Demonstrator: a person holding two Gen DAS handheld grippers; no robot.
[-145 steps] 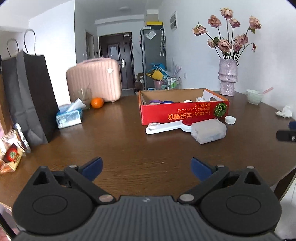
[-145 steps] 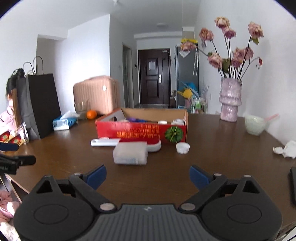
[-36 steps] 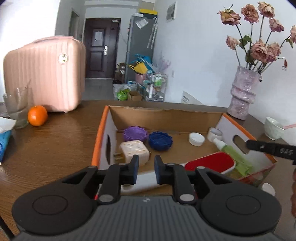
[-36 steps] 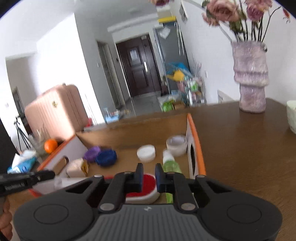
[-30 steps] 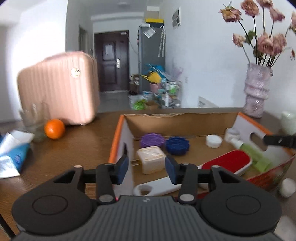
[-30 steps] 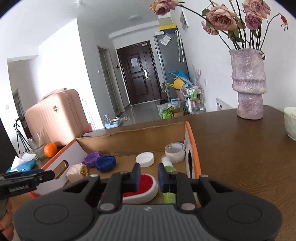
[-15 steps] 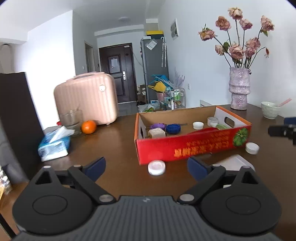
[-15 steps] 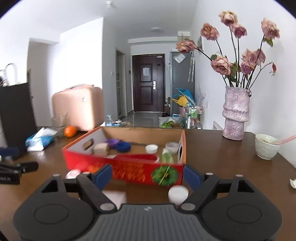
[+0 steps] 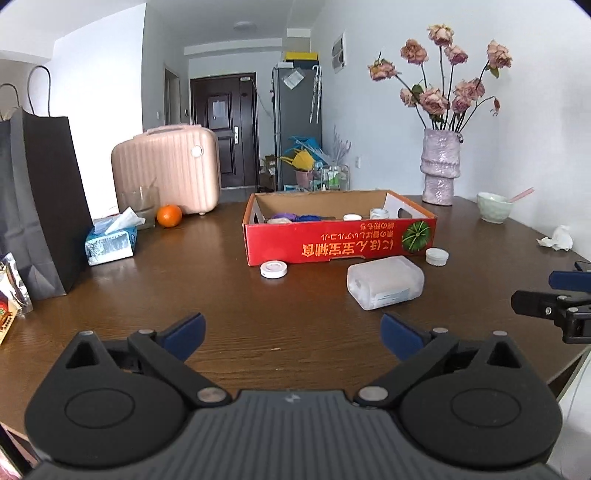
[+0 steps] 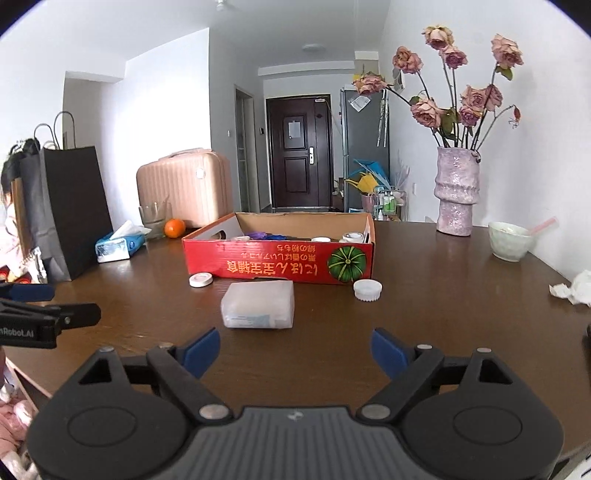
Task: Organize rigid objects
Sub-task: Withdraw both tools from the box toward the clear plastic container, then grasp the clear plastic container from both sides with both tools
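Both tools, left tool and right tool, are opening wide, empty. I'm eyeing the translucent case lying near the red box; it's wide and slick, so pads risk slipping.

You face white walls and a dark brown door down the hallway. Just right of that door stands a grey fridge; left of it, nearer you, a pink suitcase. A round ceiling lamp hangs above the door.
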